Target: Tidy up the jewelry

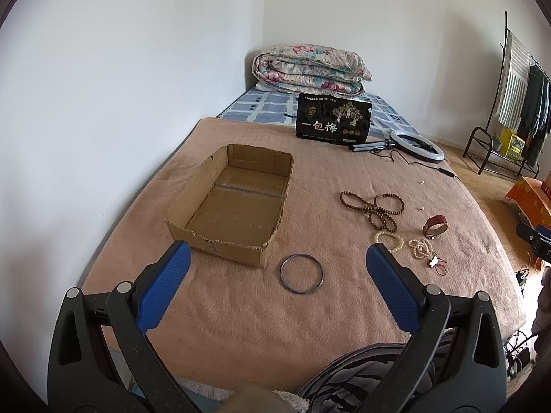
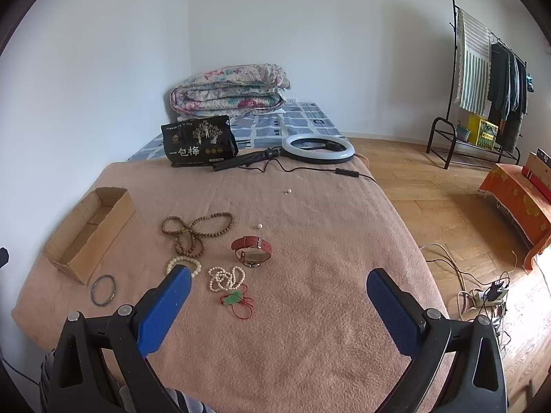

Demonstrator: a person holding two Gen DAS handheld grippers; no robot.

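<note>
My left gripper [image 1: 279, 258] fills the bottom of its frame, blue-padded fingers spread wide with nothing between them. Just beyond, at lower centre, a thin dark metal bangle [image 1: 301, 273] lies flat on the pinkish-brown blanket [image 1: 241, 327], close beside the near corner of an open, shallow brown cardboard box [image 1: 230, 203] at centre left, which is empty.

My right gripper [image 2: 279, 280] is likewise spread apart and holds nothing. Past its left finger a cream bead bracelet [image 2: 184, 263] sits partly hidden; to the right of it lie a white pearl strand [image 2: 226, 278] and a green pendant on red cord [image 2: 236, 298]. Farther up are a red-strapped wristwatch [image 2: 252, 250] and a looped brown wooden bead necklace [image 2: 194, 232], then two tiny pale earrings, one [image 2: 260, 226] mid-frame and another [image 2: 288, 191] above it.

At the upper centre stand a black printed pouch [image 2: 199, 144] and a white ring light [image 2: 318, 148], with a folded floral quilt [image 2: 229, 87] behind.
</note>
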